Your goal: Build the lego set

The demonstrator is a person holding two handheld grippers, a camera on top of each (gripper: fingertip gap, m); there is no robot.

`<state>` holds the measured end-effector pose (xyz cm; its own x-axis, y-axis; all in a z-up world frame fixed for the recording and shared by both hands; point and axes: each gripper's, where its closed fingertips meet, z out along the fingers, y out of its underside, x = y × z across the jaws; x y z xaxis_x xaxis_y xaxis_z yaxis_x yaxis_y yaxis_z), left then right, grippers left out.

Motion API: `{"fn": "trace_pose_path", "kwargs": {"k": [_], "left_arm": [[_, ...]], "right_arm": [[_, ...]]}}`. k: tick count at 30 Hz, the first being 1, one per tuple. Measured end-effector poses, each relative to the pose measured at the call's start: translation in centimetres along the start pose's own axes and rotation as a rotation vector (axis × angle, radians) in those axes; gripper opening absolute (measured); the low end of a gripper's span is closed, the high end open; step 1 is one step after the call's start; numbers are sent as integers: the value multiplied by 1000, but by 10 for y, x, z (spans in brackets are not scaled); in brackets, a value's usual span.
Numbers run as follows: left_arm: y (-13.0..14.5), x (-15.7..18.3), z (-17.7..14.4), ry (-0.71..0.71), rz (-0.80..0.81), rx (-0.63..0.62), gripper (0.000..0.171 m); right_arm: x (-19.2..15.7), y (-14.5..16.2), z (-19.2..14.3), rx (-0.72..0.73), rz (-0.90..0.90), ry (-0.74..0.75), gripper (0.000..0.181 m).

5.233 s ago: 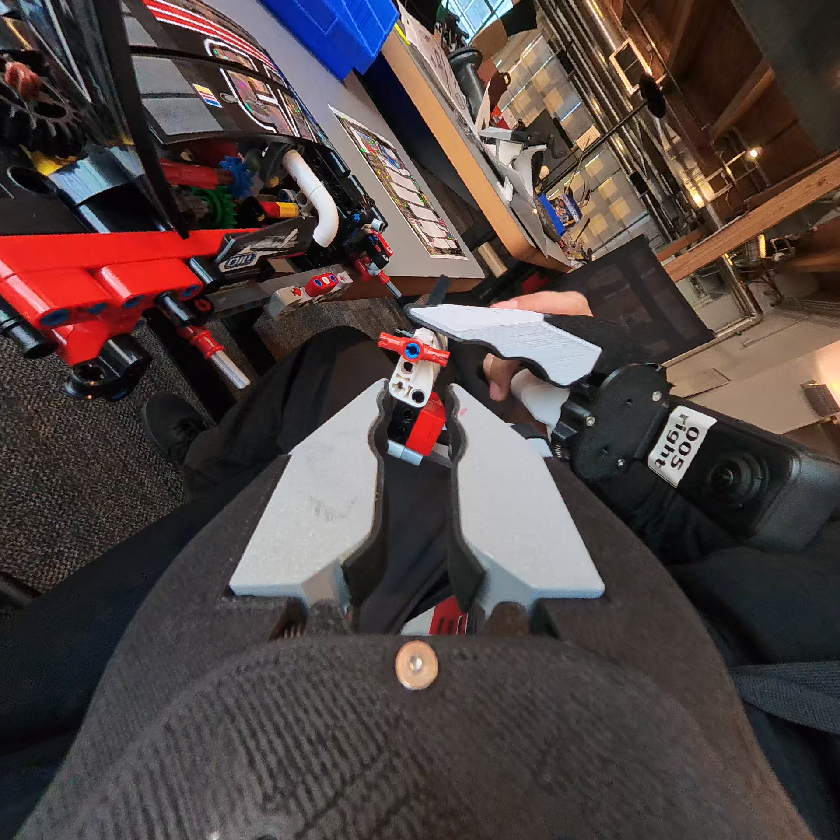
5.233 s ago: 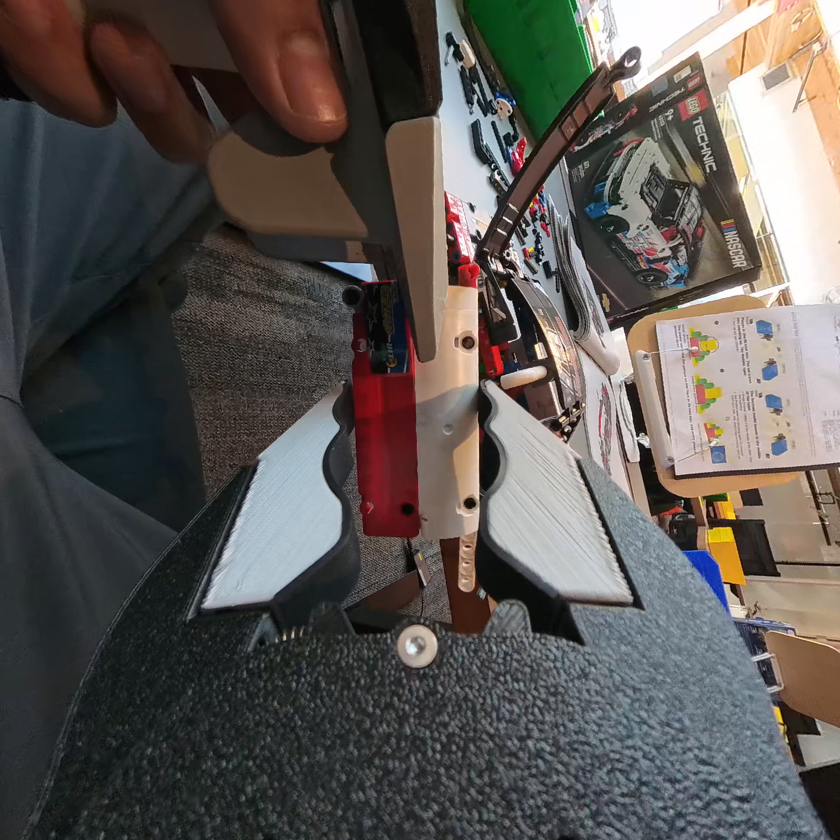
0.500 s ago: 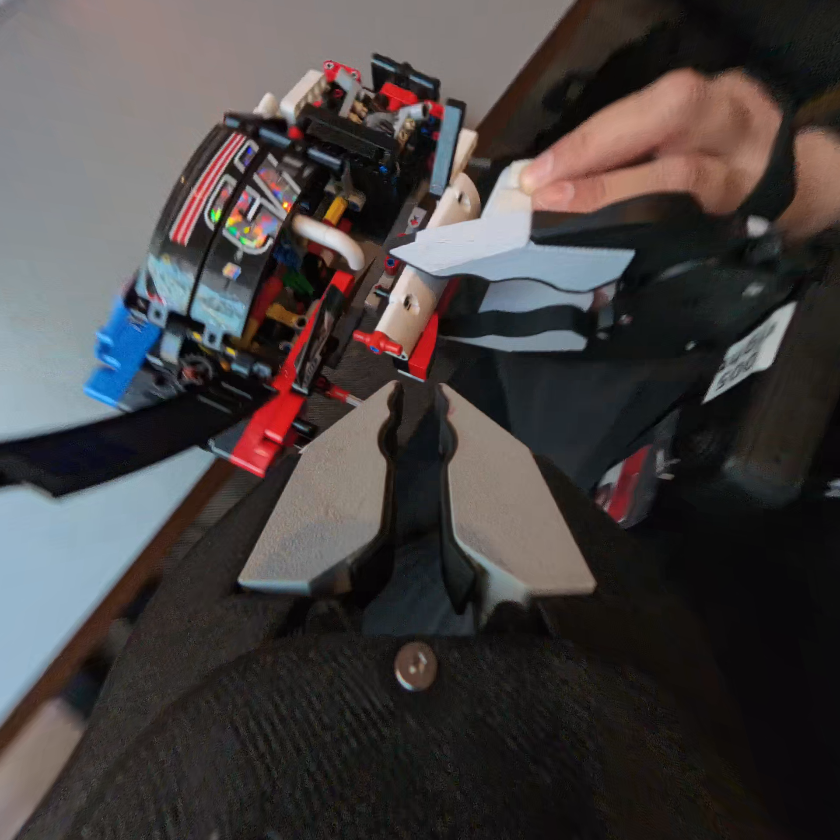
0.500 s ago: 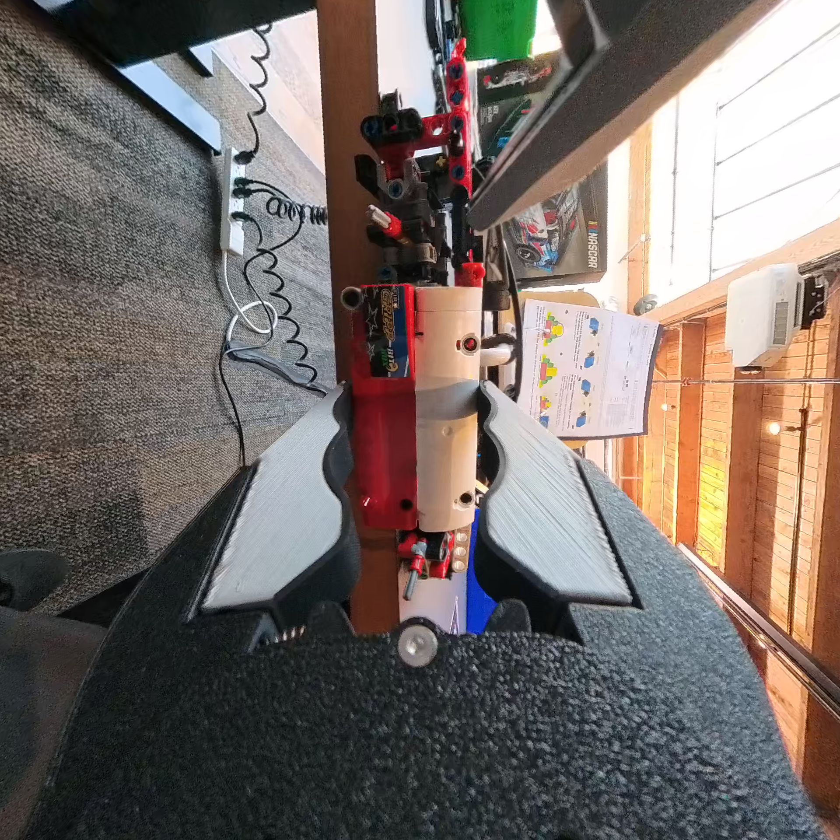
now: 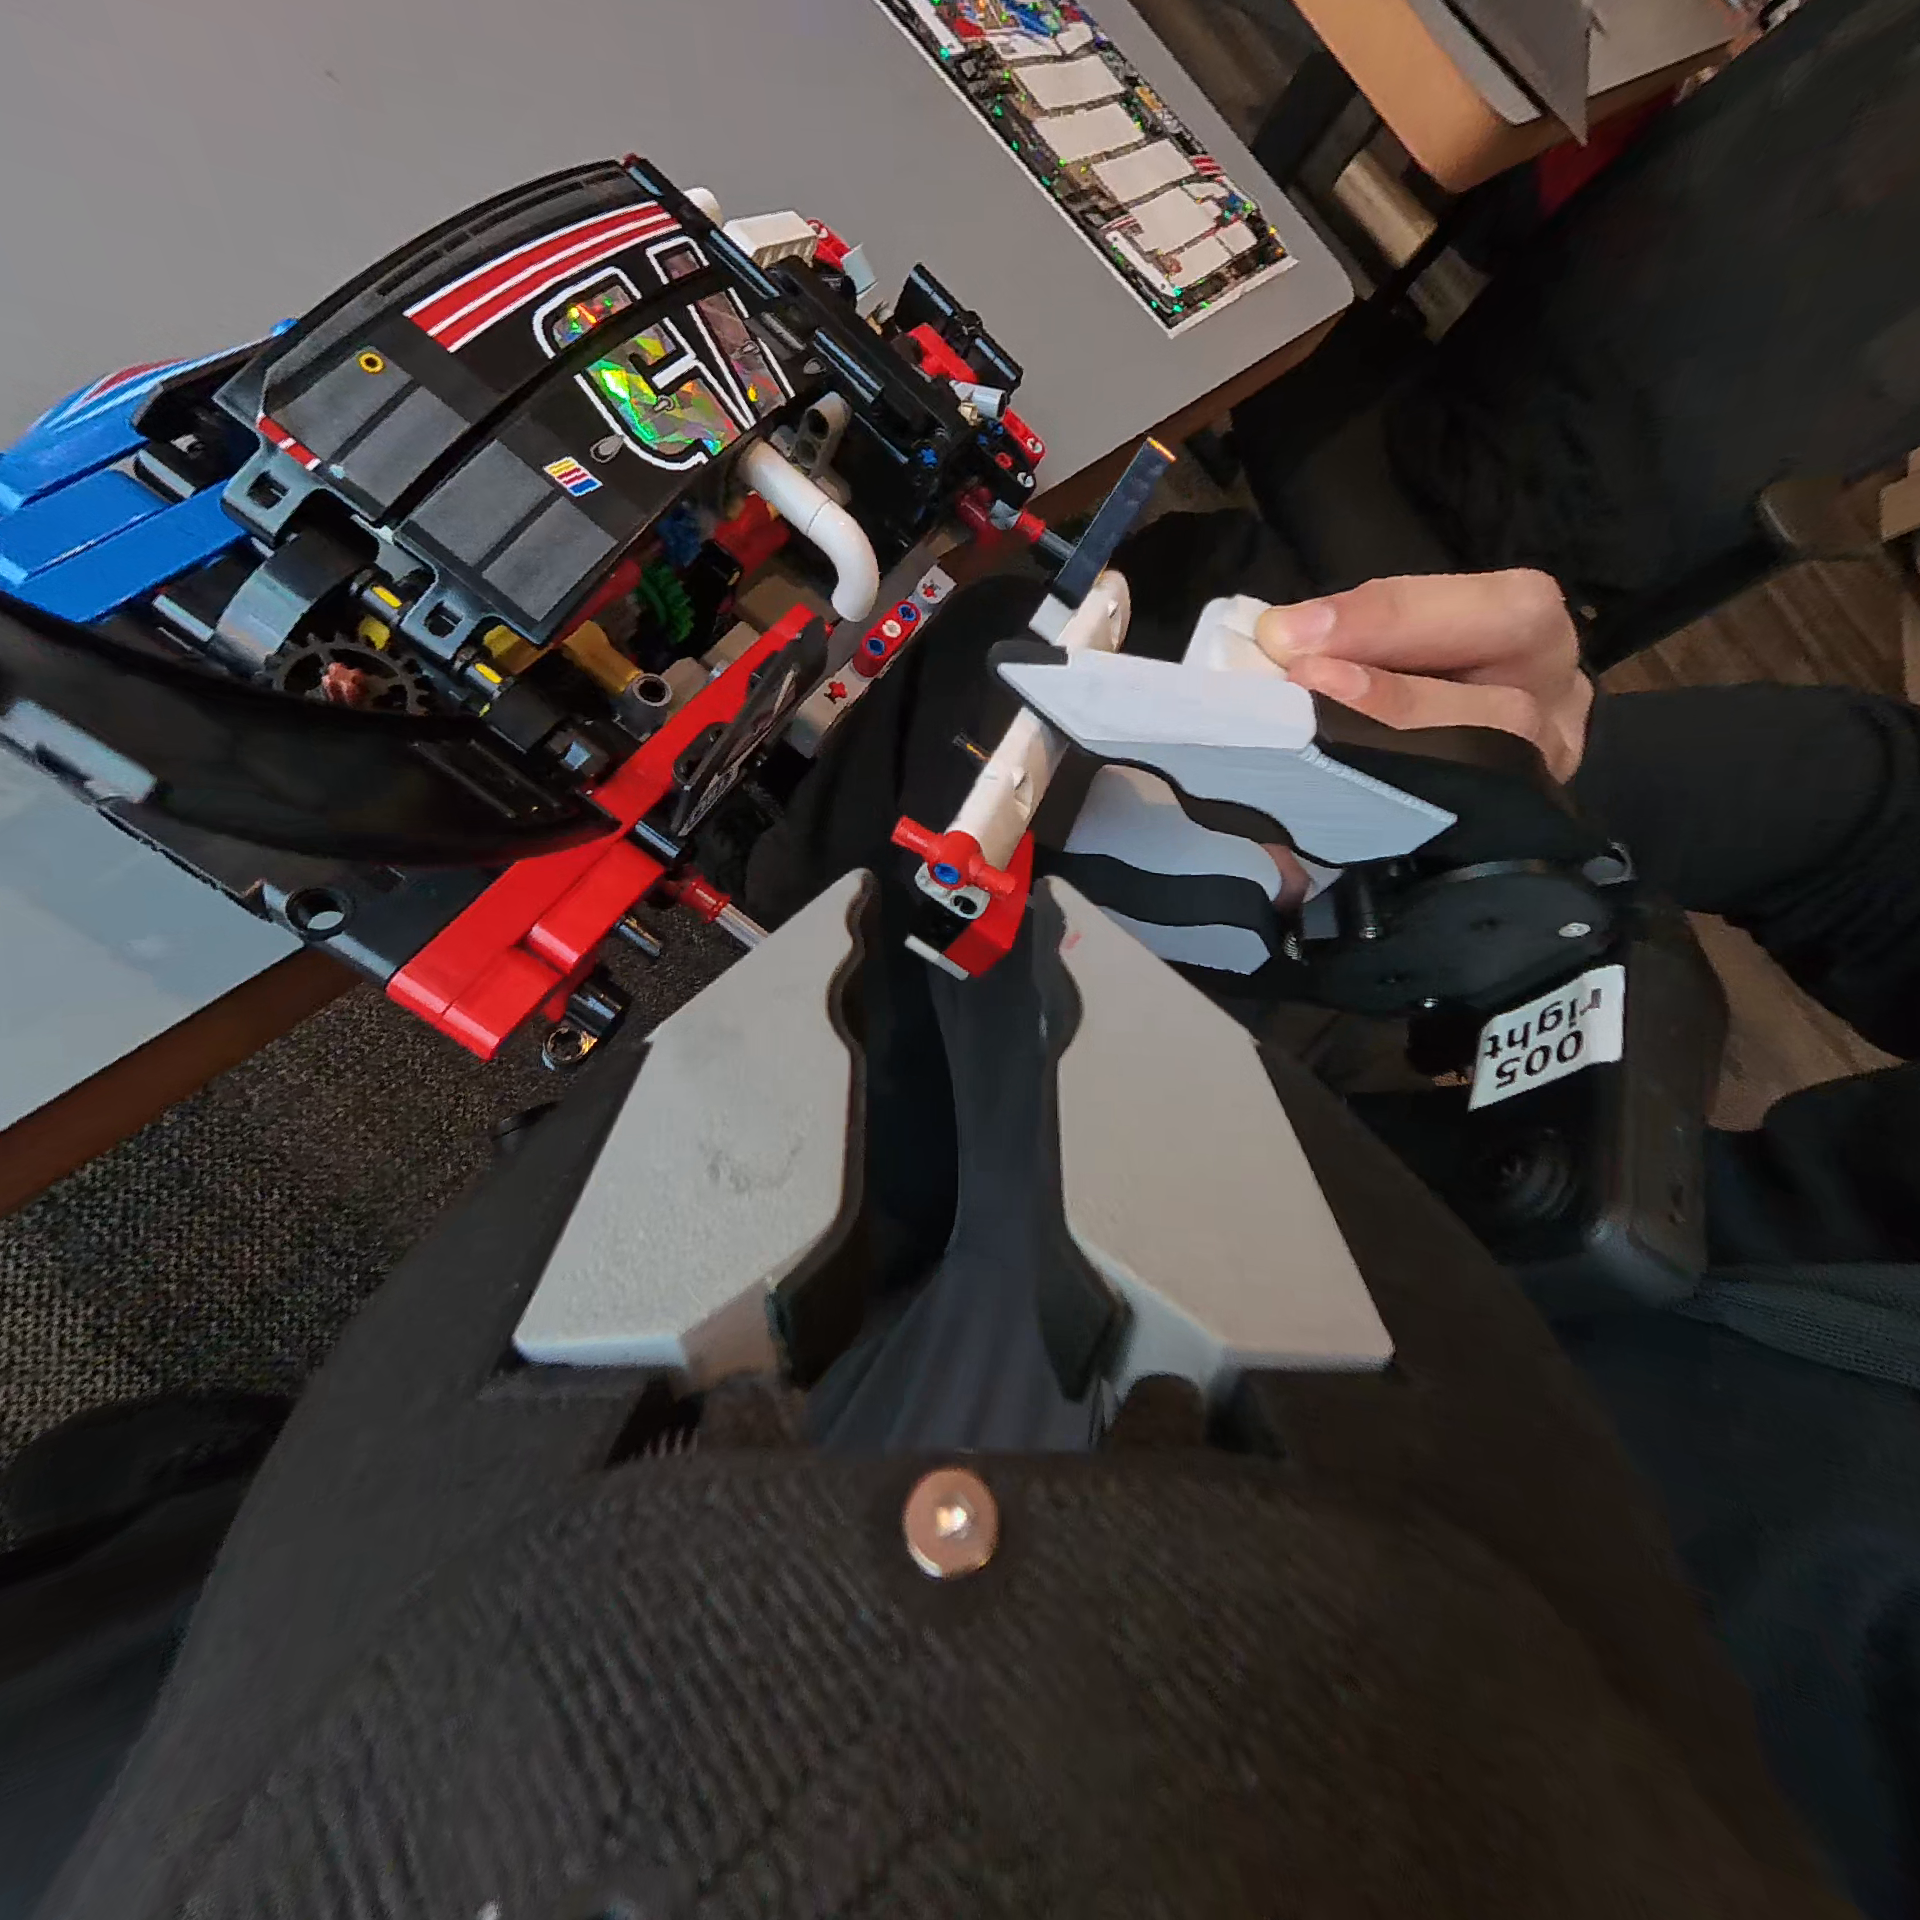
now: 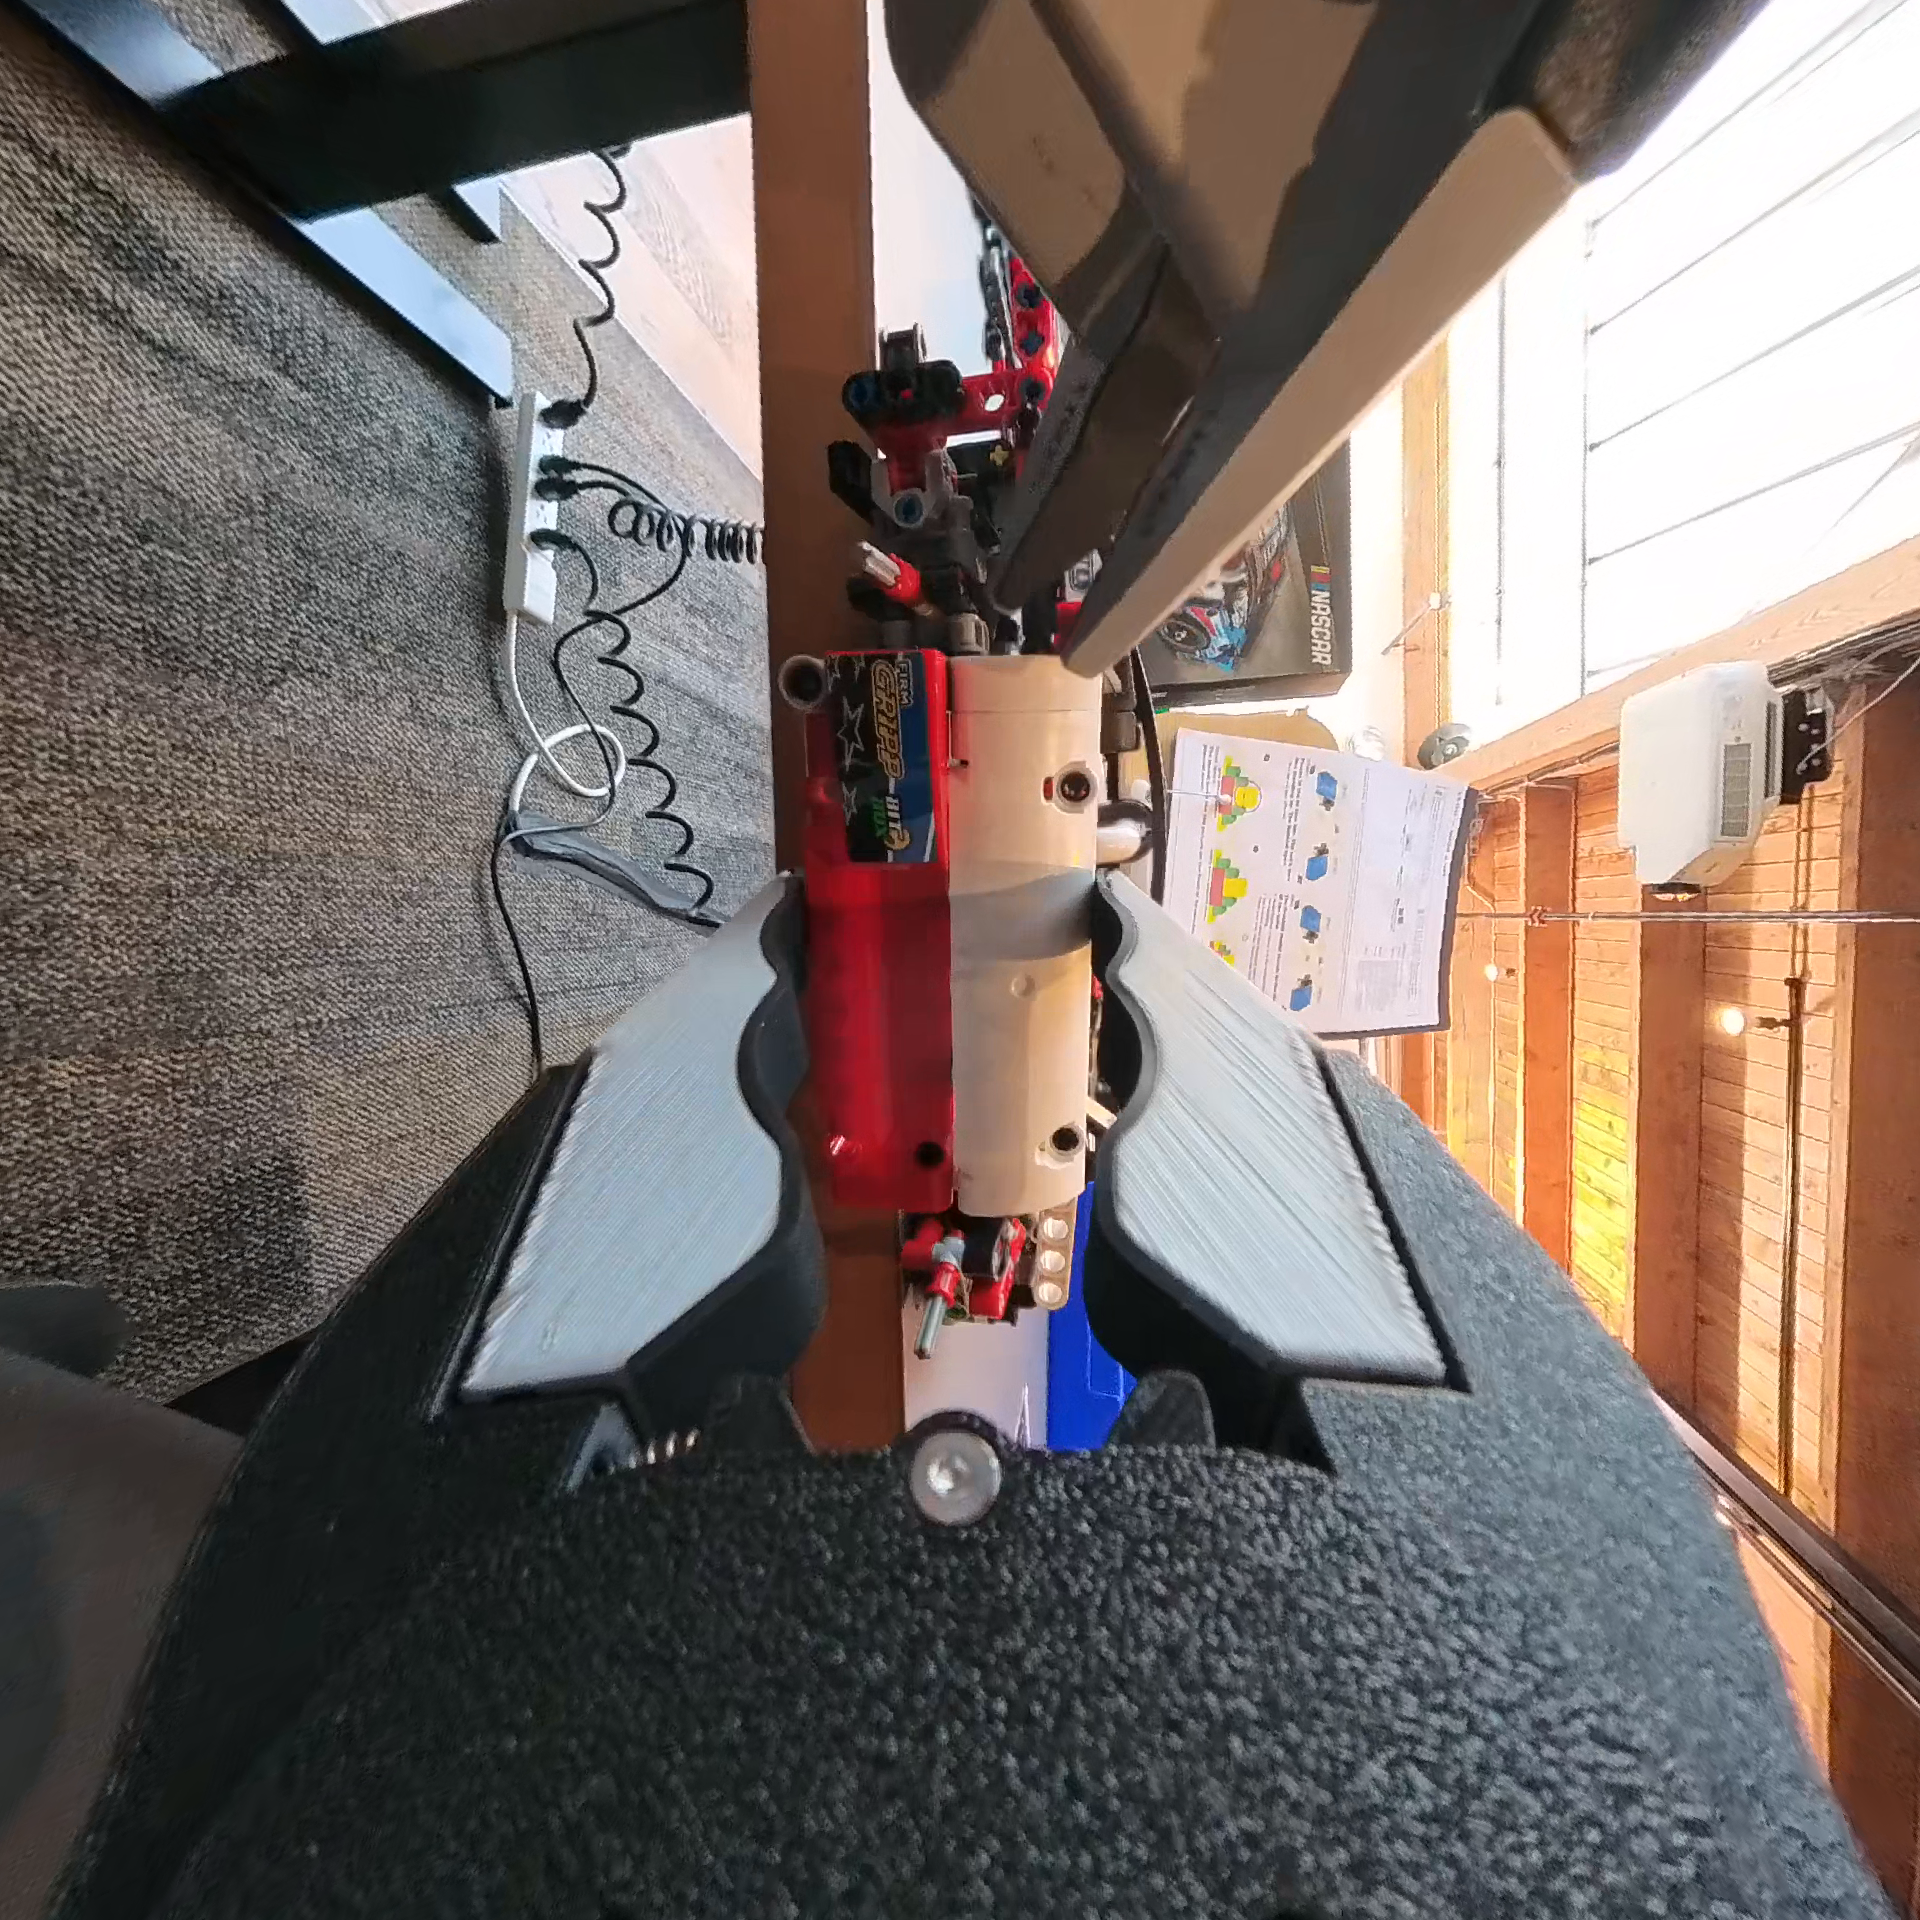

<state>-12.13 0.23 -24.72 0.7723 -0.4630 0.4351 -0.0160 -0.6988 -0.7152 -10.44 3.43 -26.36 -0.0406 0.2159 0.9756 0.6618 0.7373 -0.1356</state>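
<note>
The black, red and blue lego car (image 5: 520, 468) lies on the grey table (image 5: 208, 156), with its red side overhanging the edge. My right gripper (image 6: 945, 894) is shut on a red and white sub-assembly (image 6: 1018, 987) and holds it in the air beside the car. In the left wrist view the right gripper (image 5: 1029, 758) comes in from the right with a hand on it. My left gripper (image 5: 956, 894) is slightly open, and its tips sit on either side of the sub-assembly's red end (image 5: 971, 920). The left gripper also shows in the right wrist view (image 6: 1039, 634), at the sub-assembly's far end.
A sticker sheet (image 5: 1122, 177) lies on the table behind the car. The brown table edge (image 6: 810, 312) runs past the sub-assembly. A power strip with cables (image 6: 530, 520) lies on the carpet. A lego box (image 6: 1268, 613), an instruction sheet (image 6: 1320, 883) and a blue bin (image 6: 1081, 1351) stand behind. Some 5 cm of space lies between my two pairs of fingers.
Five seconds ago my left gripper held the sub-assembly's end over the lap. Half a second ago it was shut and empty. Now it has opened slightly around that end. My right gripper keeps its hold.
</note>
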Motion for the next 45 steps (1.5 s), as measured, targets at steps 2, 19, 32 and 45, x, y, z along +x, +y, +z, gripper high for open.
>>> {"fn": "trace_pose_path", "kwargs": {"k": [2,19,32,45], "left_arm": [[2,0,1,10,7,-7,26],[2,3,2,29,77,-18,15],[2,3,3,20,100,-24,15],[2,2,4,5,125,-29,15]], "right_arm": [[0,-1,0,4,2,-2,53],[-3,-2,1,6,8,-18,51],[-3,-1,1,4,9,-22,52],[-4,0,1,0,10,-28,51]]}}
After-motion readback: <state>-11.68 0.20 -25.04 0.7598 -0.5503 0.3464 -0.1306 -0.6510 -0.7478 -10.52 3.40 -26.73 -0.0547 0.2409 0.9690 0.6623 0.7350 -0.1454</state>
